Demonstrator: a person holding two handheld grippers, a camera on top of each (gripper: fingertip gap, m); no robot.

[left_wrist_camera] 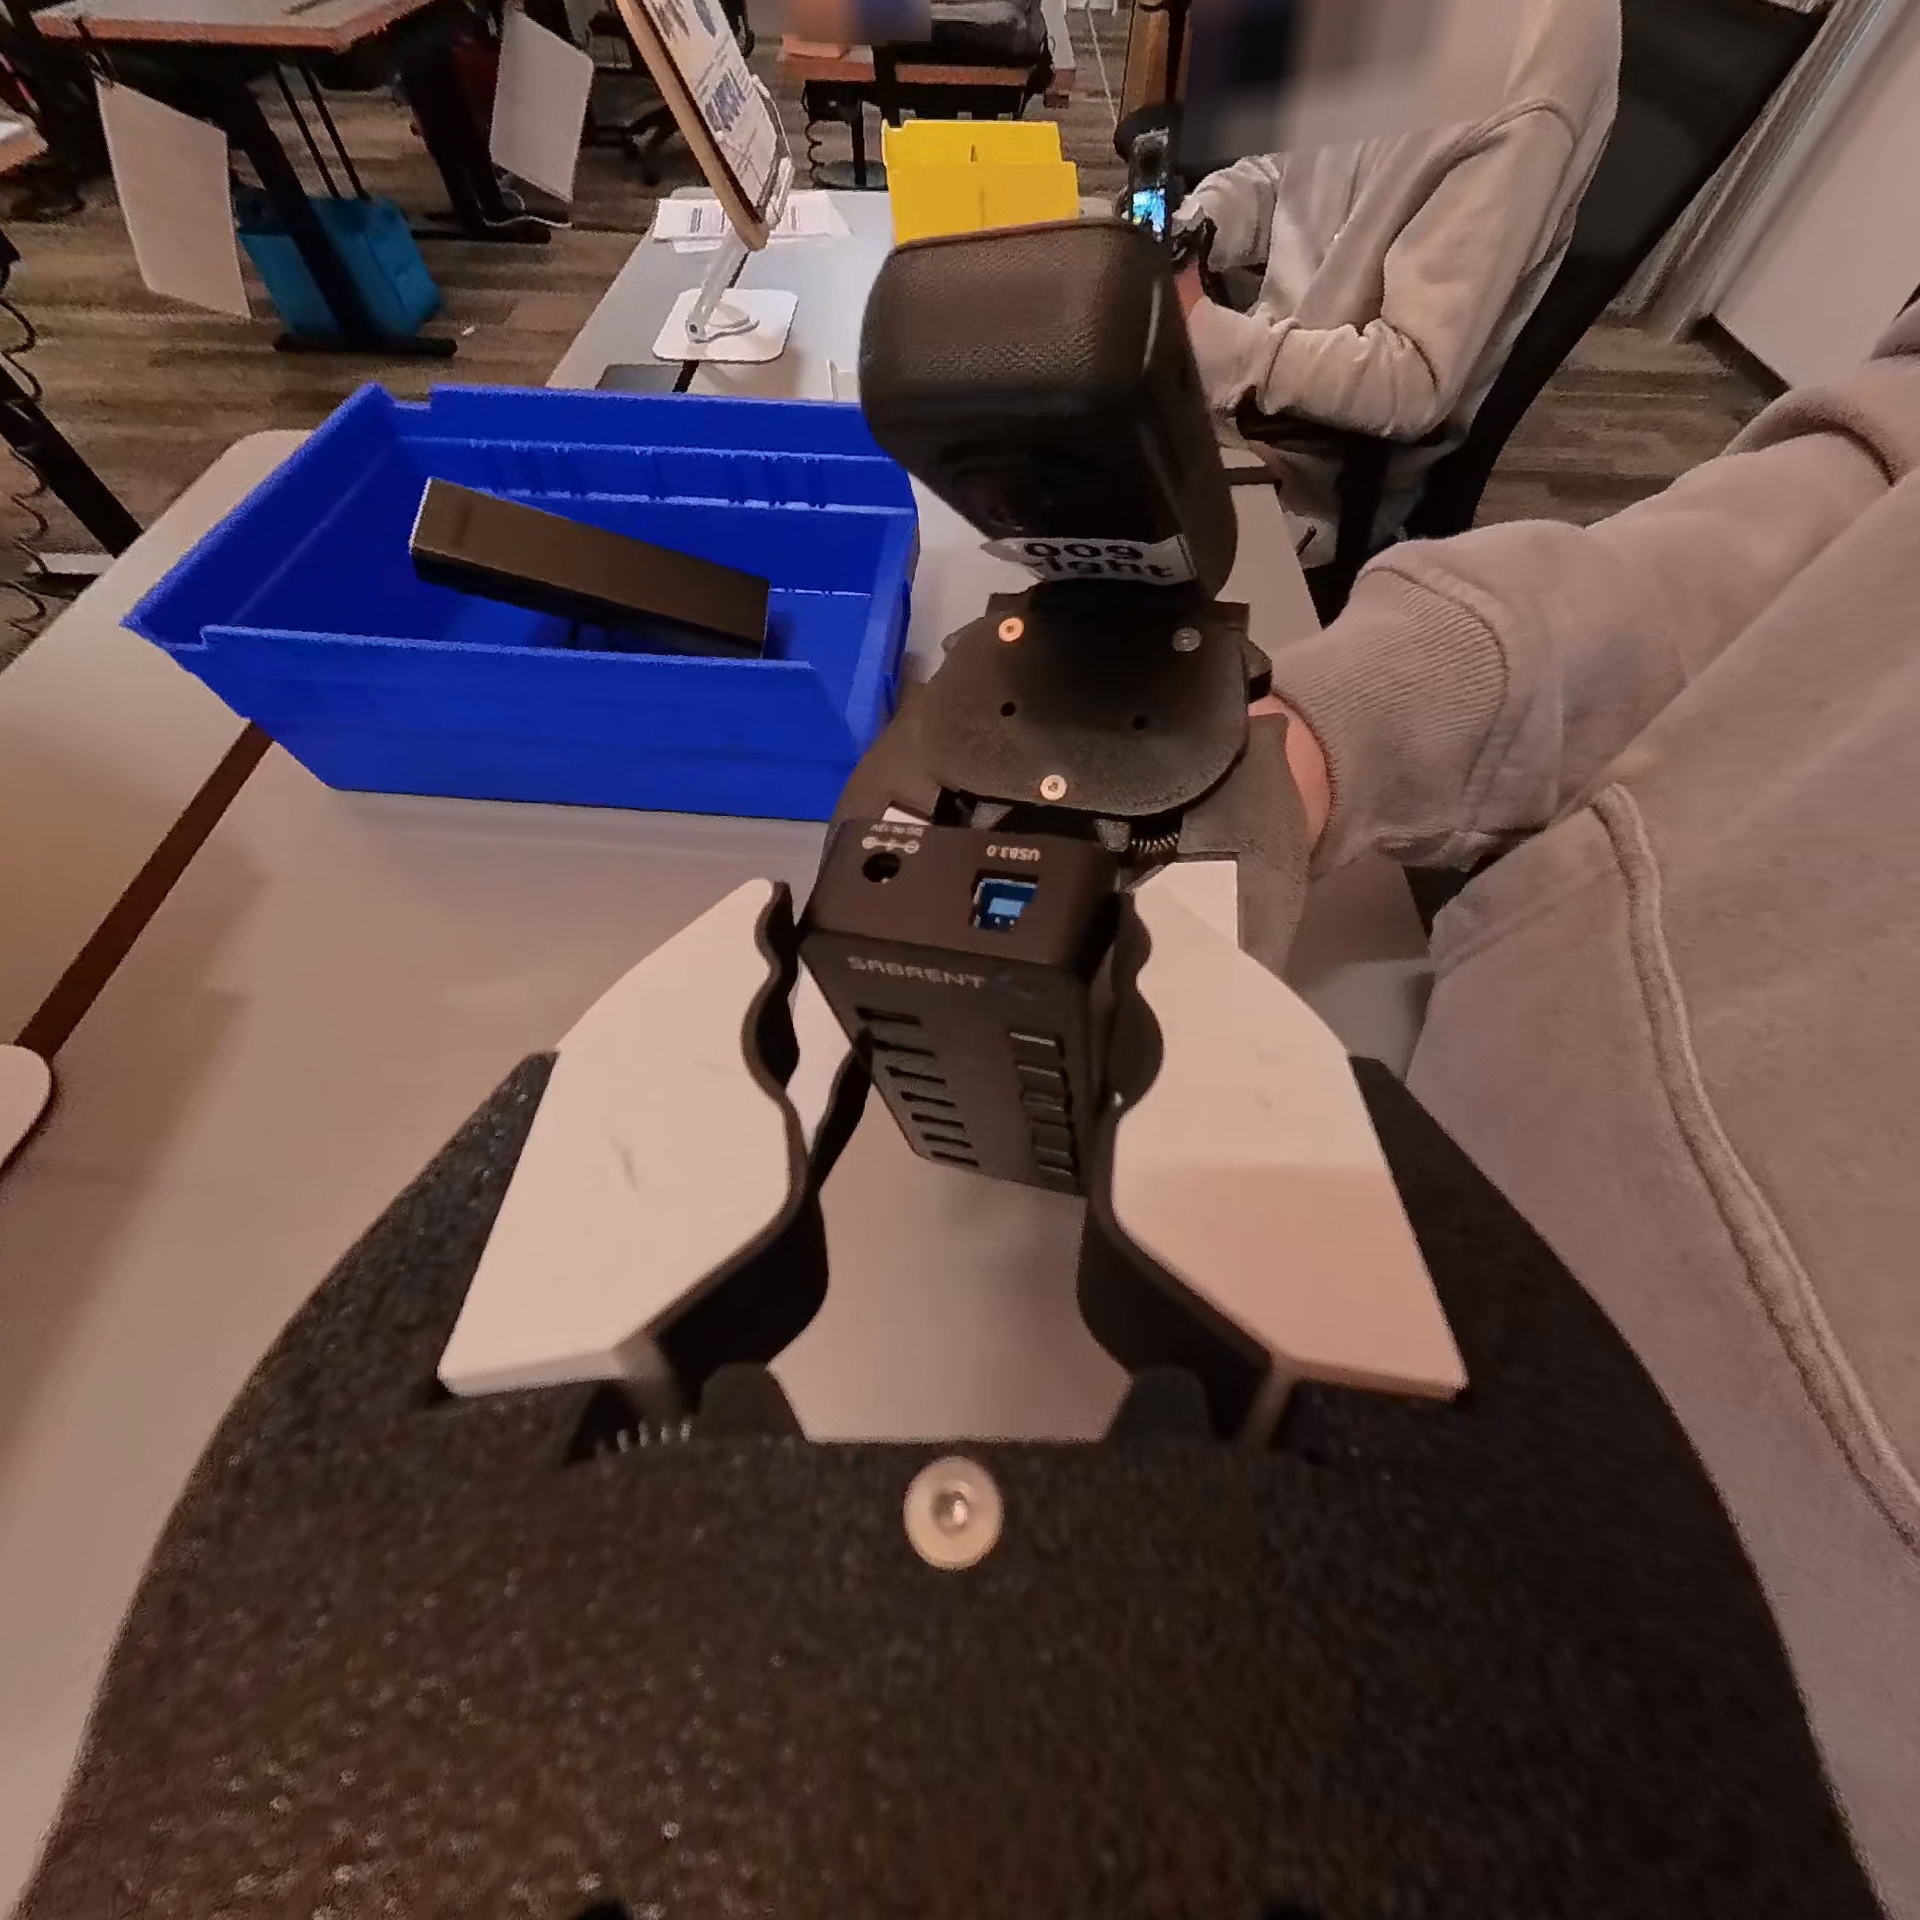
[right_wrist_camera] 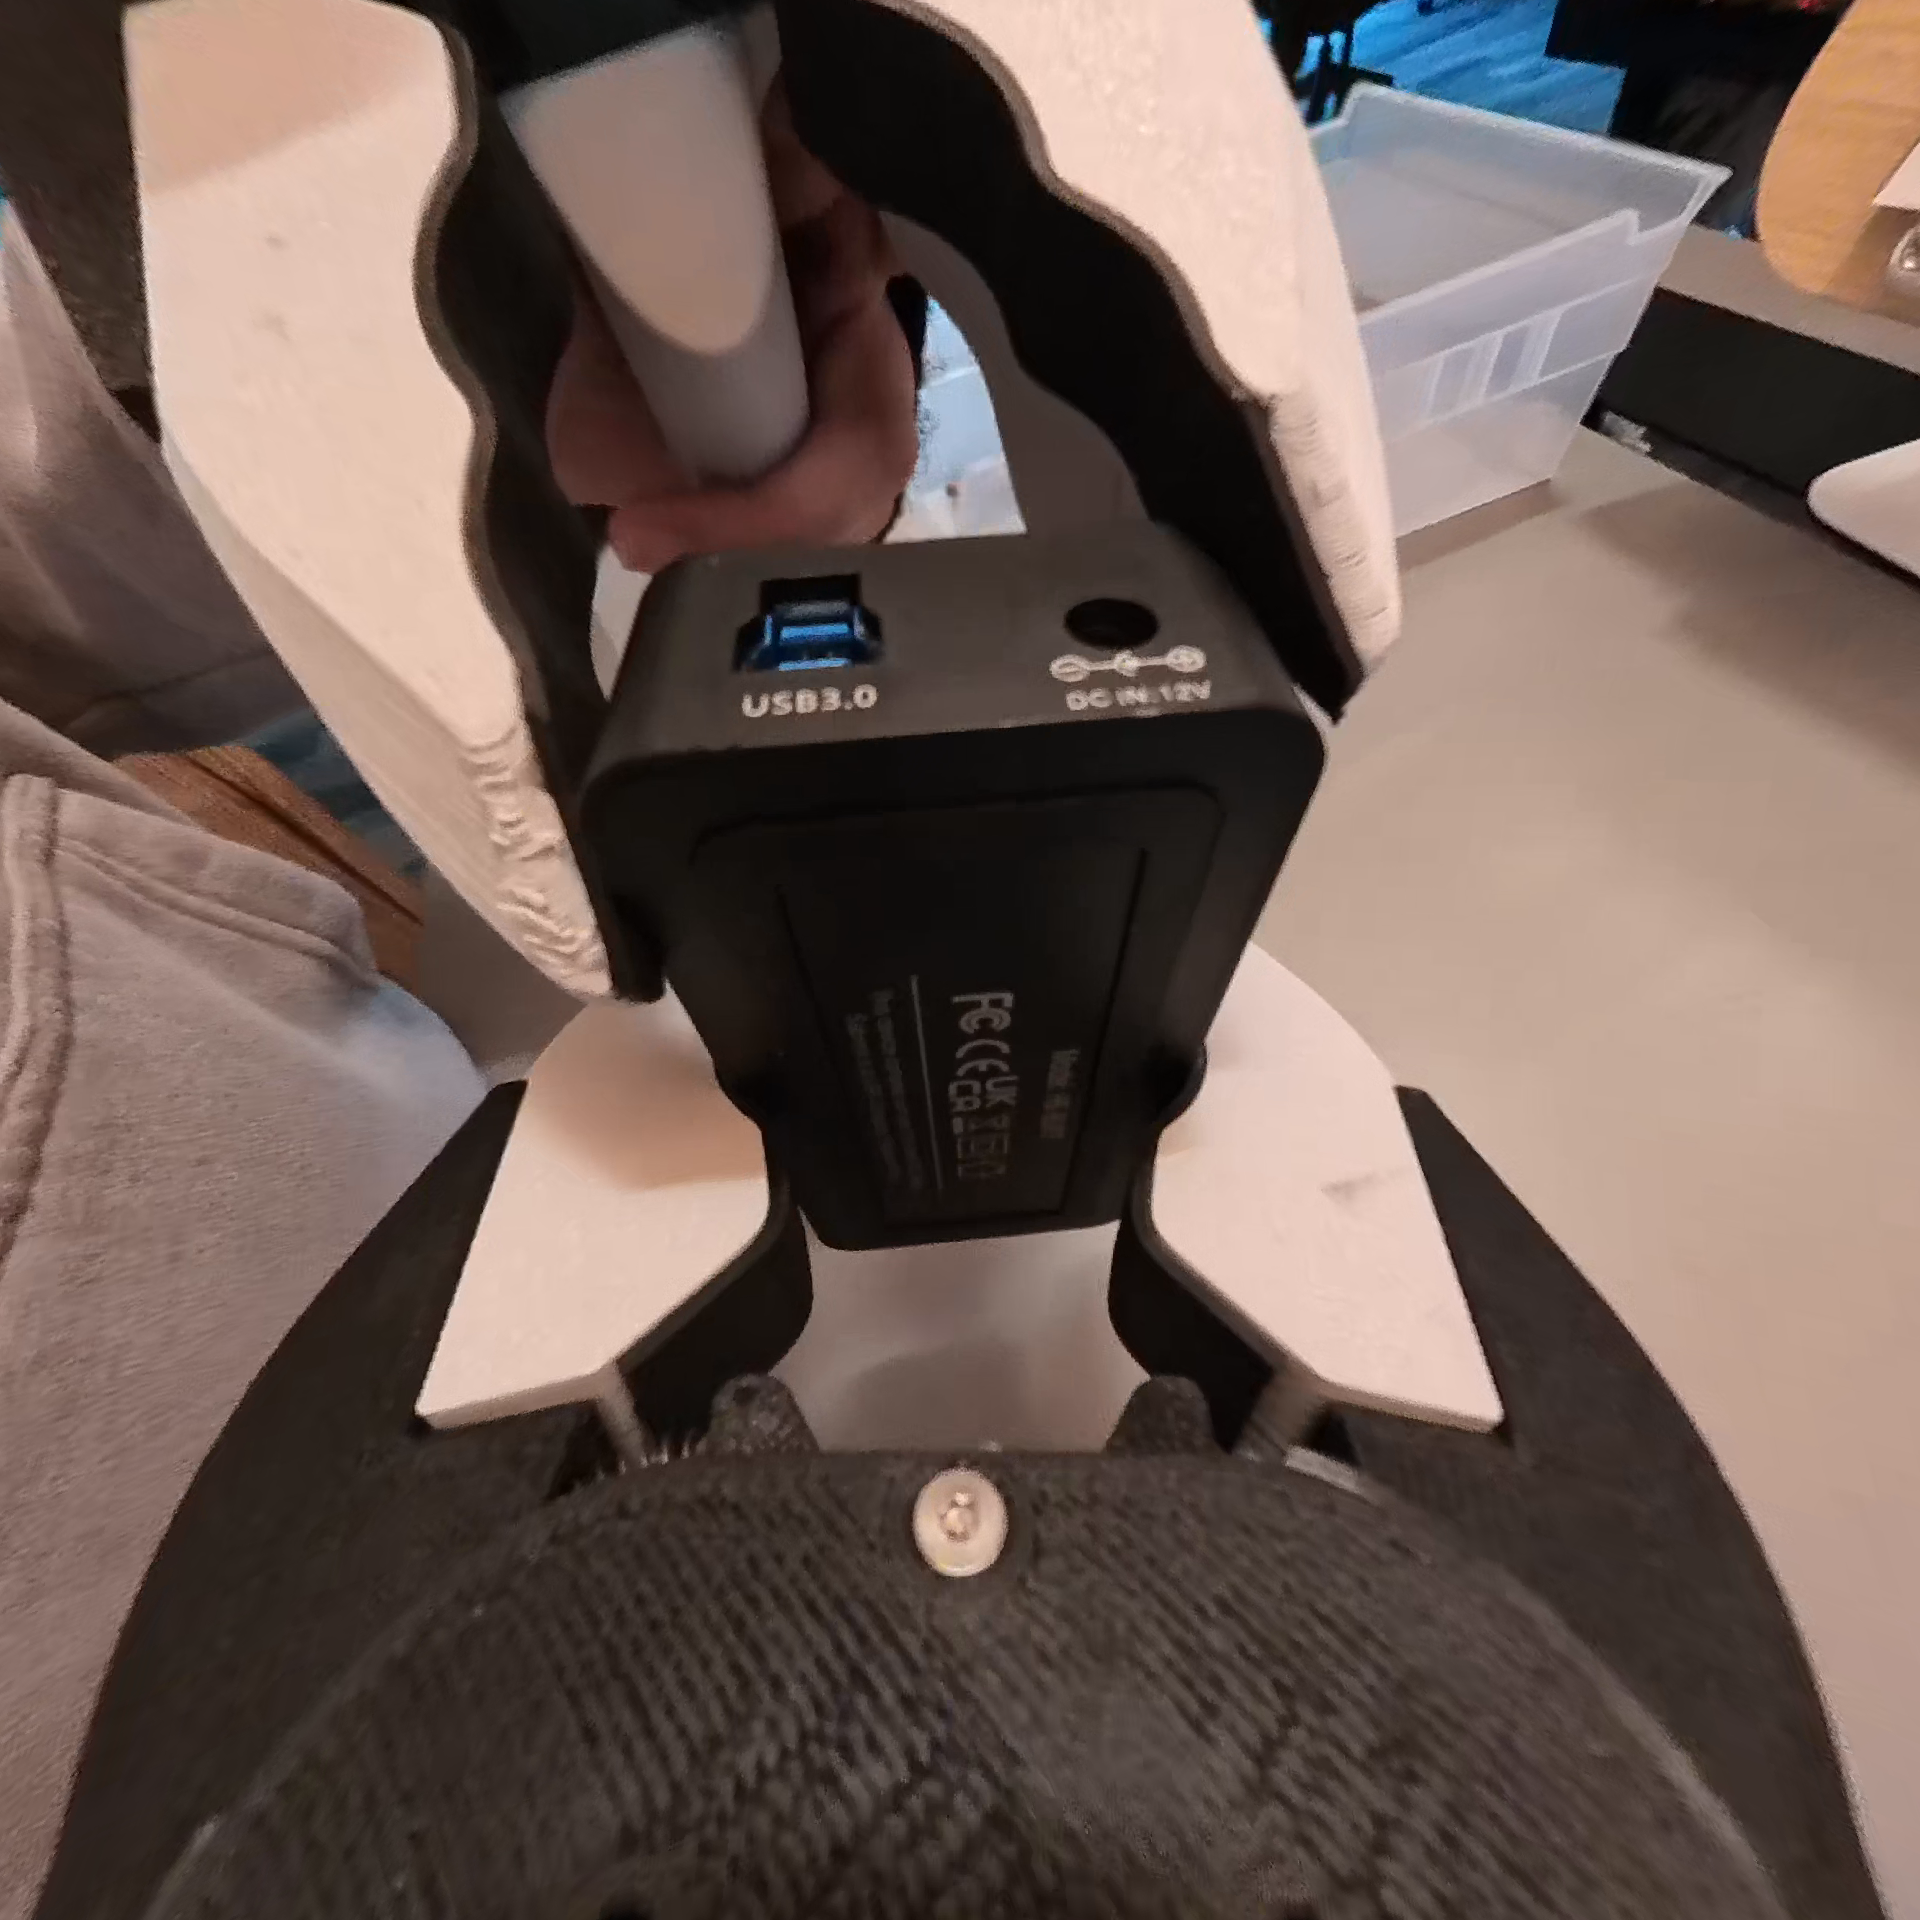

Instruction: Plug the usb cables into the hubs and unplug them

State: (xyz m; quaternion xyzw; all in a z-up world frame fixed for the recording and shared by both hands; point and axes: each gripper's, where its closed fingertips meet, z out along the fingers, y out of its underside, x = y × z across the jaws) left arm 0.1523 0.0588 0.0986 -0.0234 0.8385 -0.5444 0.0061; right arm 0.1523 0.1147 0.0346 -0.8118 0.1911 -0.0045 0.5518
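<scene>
A black USB hub (left_wrist_camera: 956, 997) with a blue port and a round power socket on its end face is held in the air between both grippers. My left gripper (left_wrist_camera: 971, 894) is shut on its socket end, white fingers (left_wrist_camera: 644, 1143) on either side. My right gripper (right_wrist_camera: 961, 1143) is shut on the other end, label side (right_wrist_camera: 935, 883) facing its camera. The left gripper (right_wrist_camera: 966, 831) shows opposite in the right wrist view. The right gripper's camera housing (left_wrist_camera: 1029, 364) faces me in the left wrist view. A second black hub (left_wrist_camera: 592, 566) lies in the blue bin (left_wrist_camera: 499, 644). No cable shows.
The blue bin stands on the grey table (left_wrist_camera: 364, 987) at far left. A yellow bin (left_wrist_camera: 977, 177) and a tablet stand (left_wrist_camera: 727, 312) are behind it. A seated person in a grey hoodie (left_wrist_camera: 1403, 260) is beyond. A clear plastic bin (right_wrist_camera: 1496, 281) sits at the right view's far right.
</scene>
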